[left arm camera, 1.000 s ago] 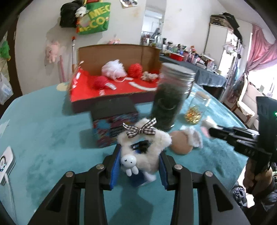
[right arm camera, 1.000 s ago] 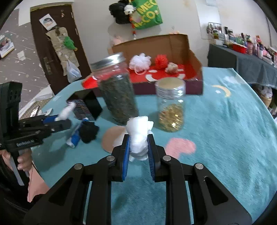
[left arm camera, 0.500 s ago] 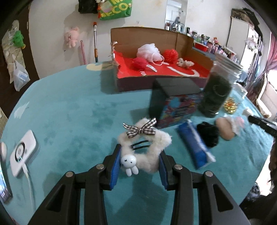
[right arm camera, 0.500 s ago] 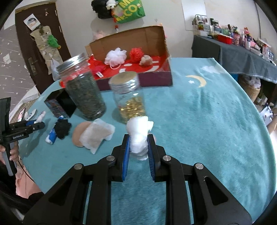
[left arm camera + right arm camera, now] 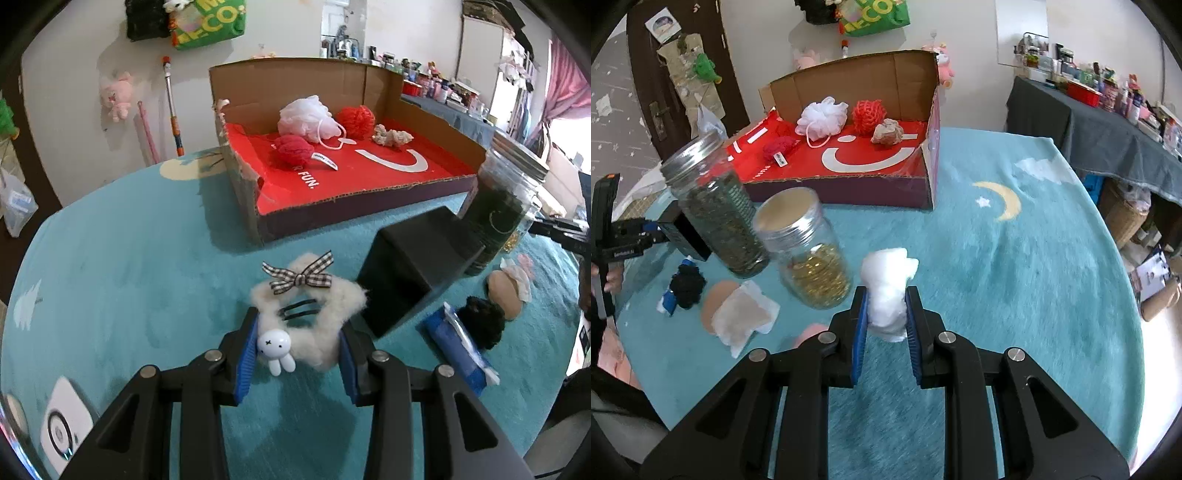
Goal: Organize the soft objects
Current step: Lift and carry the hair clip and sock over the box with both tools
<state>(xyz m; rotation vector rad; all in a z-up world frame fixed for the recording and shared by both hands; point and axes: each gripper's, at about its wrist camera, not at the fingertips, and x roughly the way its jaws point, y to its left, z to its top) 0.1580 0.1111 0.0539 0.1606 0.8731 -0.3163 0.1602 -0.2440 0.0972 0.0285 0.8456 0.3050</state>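
Note:
My left gripper [image 5: 298, 347] is shut on a fluffy white star-shaped hair tie [image 5: 325, 306] with a checked bow and a small white bunny charm, held above the teal cloth. My right gripper [image 5: 885, 325] is shut on a white cotton wad [image 5: 888, 284]. Ahead stands the open cardboard box [image 5: 295, 77] [image 5: 849, 74] with a red floor. In it lie a white mesh puff [image 5: 306, 118] [image 5: 822, 116], a red mesh ball [image 5: 355, 117] [image 5: 868, 113], a red knitted ball [image 5: 293, 149] [image 5: 779, 146] and a beige crumpled wad [image 5: 391, 136] [image 5: 887, 132].
A jar of dark leaves [image 5: 716, 206] [image 5: 506, 206] and a jar of gold pieces [image 5: 809, 258] stand before the box. A black box [image 5: 413, 269], blue packet [image 5: 458, 347], black scrunchie [image 5: 482, 321] [image 5: 687, 286] and beige pad [image 5: 738, 314] lie nearby. A white device [image 5: 64, 424] sits at the left.
Both grippers, each still holding its soft item, have travelled across the table; the box now looks nearer and more central, and the jars have slid sideways in both views.

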